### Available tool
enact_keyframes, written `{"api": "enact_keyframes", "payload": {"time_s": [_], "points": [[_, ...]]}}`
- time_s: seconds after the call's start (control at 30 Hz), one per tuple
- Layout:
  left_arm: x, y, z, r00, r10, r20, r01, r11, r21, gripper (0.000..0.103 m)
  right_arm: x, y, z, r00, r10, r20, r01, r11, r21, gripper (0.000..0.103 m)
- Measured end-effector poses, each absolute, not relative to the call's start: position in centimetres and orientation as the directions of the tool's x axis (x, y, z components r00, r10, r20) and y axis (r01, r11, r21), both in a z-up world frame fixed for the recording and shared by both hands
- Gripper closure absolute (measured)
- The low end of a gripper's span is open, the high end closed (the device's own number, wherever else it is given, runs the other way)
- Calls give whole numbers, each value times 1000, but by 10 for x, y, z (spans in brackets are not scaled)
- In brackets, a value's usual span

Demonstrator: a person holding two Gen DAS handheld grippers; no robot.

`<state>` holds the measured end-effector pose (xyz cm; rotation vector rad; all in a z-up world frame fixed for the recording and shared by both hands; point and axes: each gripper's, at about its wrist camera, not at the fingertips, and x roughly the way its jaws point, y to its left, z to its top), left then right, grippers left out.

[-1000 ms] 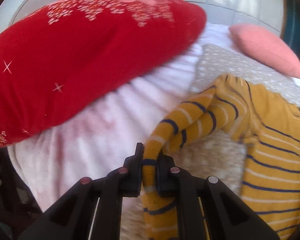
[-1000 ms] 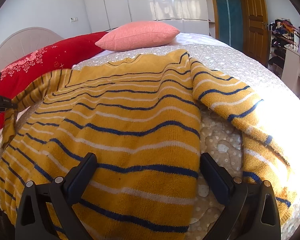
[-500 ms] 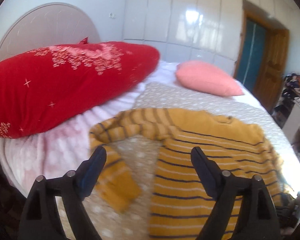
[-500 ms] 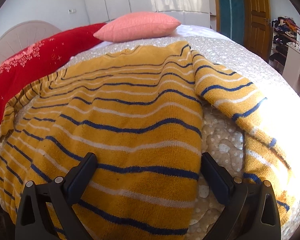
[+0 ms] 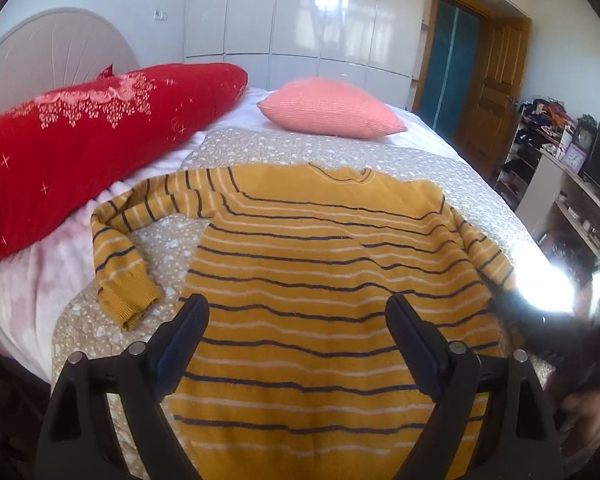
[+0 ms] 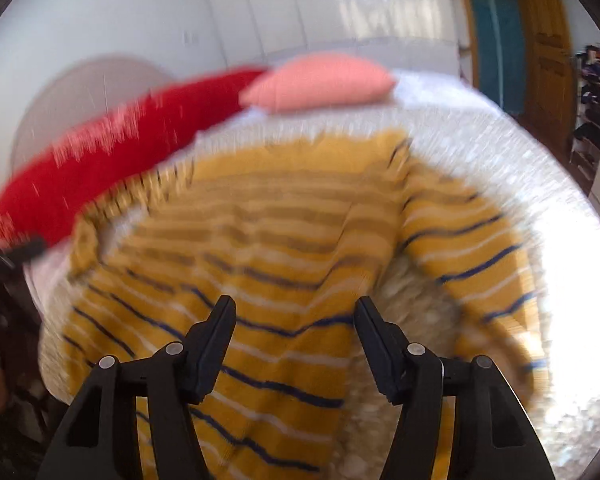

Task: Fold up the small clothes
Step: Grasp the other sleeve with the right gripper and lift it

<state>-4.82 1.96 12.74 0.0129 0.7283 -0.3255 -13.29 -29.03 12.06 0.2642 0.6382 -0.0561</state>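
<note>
Evidently unlabelled, striped yellow sweater (image 5: 320,280), bed (image 5: 440,168)

I see a big bed (image 5: 440,160) with a dotted cover. My yellow striped sweater (image 5: 324,280), a red pillow (image 5: 80,148) and a pink pillow (image 5: 332,114) lie on it.

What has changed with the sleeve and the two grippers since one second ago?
The left gripper let go of the sleeve, which now lies bent on the bed, and drew back, open. The right gripper is closing, empty, above the sweater. The sweater's body and both pillows stayed.
</note>
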Motion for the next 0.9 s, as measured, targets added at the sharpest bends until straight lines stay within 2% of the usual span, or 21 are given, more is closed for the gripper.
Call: {"api": "enact_keyframes", "payload": {"time_s": [0.07, 0.17, 0.3, 0.33, 0.37, 0.4, 0.47, 0.5, 0.63, 0.73, 0.77, 0.83, 0.87, 0.9], "points": [[-52, 15, 126, 685, -288, -669, 312, 946, -88, 14, -147, -329, 126, 805, -60, -591, 247, 939, 241, 28], [-54, 14, 121, 671, -279, -687, 322, 944, -69, 14, -148, -377, 110, 723, -193, -663, 418, 887, 197, 28], [-65, 9, 111, 641, -278, -716, 339, 939, -62, 14, -124, -405, 73, 643, -160, -749, 454, 867, 205, 31], [-66, 8, 111, 638, -274, -720, 341, 938, -55, 14, -117, -406, 66, 645, -123, -754, 438, 868, 233, 35], [-68, 8, 111, 638, -269, -721, 341, 939, -48, 14, -112, -406, 59, 658, -64, -750, 412, 865, 287, 52], [-71, 10, 113, 642, -263, -721, 342, 939, -38, 14, -109, -406, 57, 675, -3, -738, 382, 857, 346, 74], [-73, 12, 117, 651, -245, -718, 331, 943, -22, 14, -104, -412, 61, 691, 92, -717, 337, 836, 433, 91], [-73, 15, 120, 656, -237, -717, 324, 946, -16, 14, -106, -417, 70, 703, 90, -705, 333, 835, 439, 95], [-68, 30, 122, 670, -200, -715, 272, 962, -14, 14, -120, -463, 111, 695, -174, -698, 495, 820, 288, 95], [-60, 39, 116, 660, -178, -730, 234, 972, -25, 14, -129, -494, 131, 578, -452, -679, 659, 750, 61, 95], [-58, 42, 113, 655, -174, -735, 223, 974, -31, 14, -130, -502, 131, 538, -489, -687, 685, 728, 18, 89], [-54, 49, 108, 647, -174, -743, 204, 978, -52, 14, -140, -508, 131, 528, -472, -706, 697, 715, 44, 88], [-53, 52, 105, 646, -172, -744, 198, 979, -54, 14, -145, -500, 132, 559, -443, -701, 676, 733, 76, 83], [-51, 56, 102, 645, -162, -746, 189, 981, -50, 14, -149, -486, 135, 590, -405, -699, 642, 760, 101, 72]]}}
